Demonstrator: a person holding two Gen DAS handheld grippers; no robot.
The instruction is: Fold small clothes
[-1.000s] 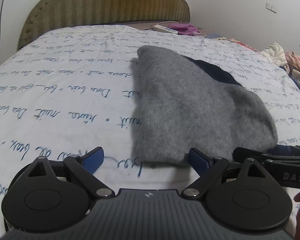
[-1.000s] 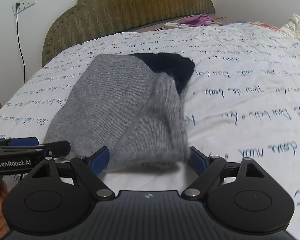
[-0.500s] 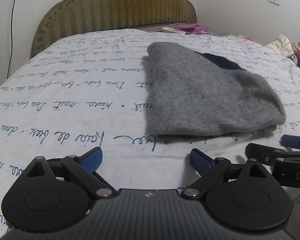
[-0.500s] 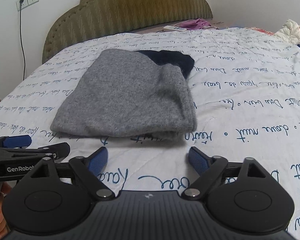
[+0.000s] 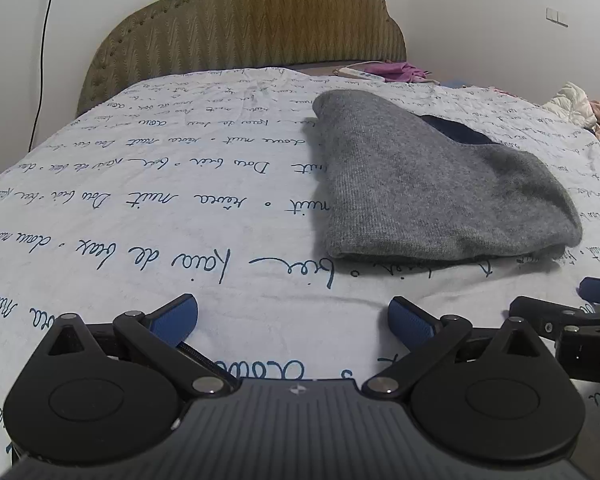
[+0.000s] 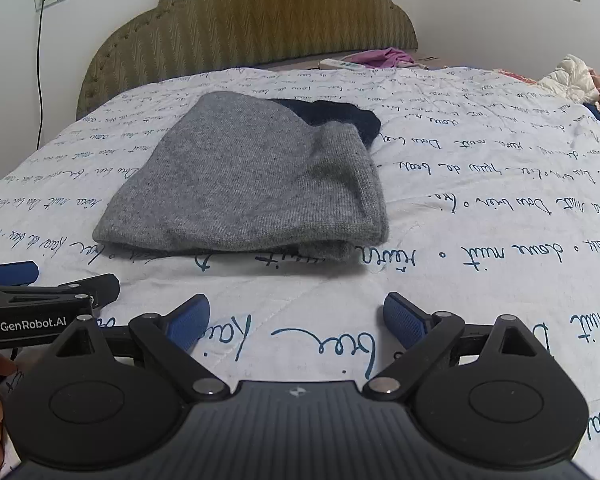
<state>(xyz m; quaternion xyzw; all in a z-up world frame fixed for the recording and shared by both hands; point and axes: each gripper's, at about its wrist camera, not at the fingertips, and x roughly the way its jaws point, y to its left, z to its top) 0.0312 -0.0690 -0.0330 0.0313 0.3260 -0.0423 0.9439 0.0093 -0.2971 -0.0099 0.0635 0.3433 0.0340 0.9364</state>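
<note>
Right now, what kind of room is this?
Most likely a bedroom: a padded headboard, a bed sheet printed with script, and a folded grey knit garment lying on it.

Folded garment (image 6: pixel 252 184) lies mid-bed on sheet (image 6: pixel 480 280), headboard (image 6: pixel 252 28) behind, clothes pile (image 6: pixel 572 76) far rt.

We see a folded grey garment (image 6: pixel 248 184) of fuzzy matt knit lying on a soft cotton-like sheet (image 6: pixel 480 216) printed with script. Our grippers' fingers (image 5: pixel 410 320) carry blue ribbed pads on matt black plastic; the headboard (image 6: pixel 252 24) is ribbed olive fabric.
</note>
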